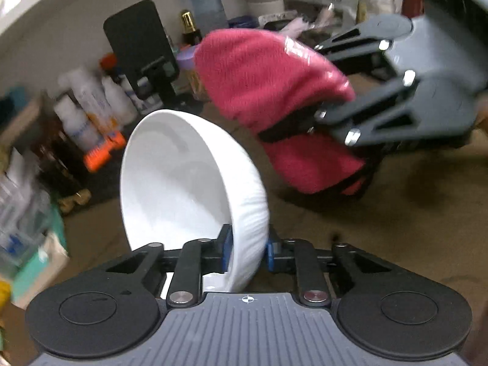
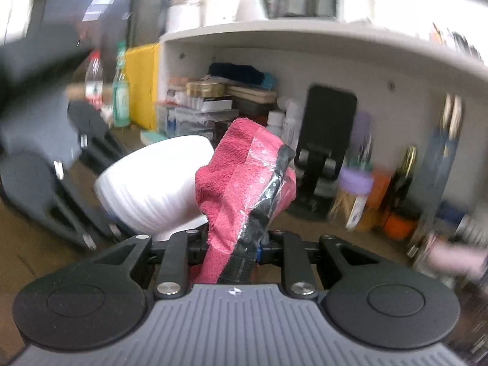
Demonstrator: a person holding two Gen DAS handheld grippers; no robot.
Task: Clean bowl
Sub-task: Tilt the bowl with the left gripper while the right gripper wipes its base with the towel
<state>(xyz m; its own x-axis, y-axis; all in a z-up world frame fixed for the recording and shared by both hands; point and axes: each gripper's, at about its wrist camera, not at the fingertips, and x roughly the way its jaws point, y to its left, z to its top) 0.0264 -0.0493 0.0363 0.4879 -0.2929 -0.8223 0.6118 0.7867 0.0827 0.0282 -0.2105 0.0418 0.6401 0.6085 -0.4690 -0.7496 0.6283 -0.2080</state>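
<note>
the left gripper (image 1: 247, 245) is clamped on the rim of a white ribbed ceramic bowl (image 1: 189, 180), one blue pad inside the wall and the other outside, so the bowl stands tipped up on its edge with its hollow facing left in the left wrist view, lifted off the brown tabletop (image 1: 366, 244). the right gripper (image 2: 231, 244) is closed on a pink terry cloth wrapped with clear tape around a black strip (image 2: 244, 177); the cloth sticks up between its fingers and sits just beside the bowl's outer wall, though whether the two touch is hard to tell through the blur. from the left wrist view the cloth hangs to the right of the bowl, apart from it. behind them stand a black phone stand (image 2: 329, 128), a white shelf (image 2: 305, 33) and a crowd of bottles (image 1: 88, 106).
</note>
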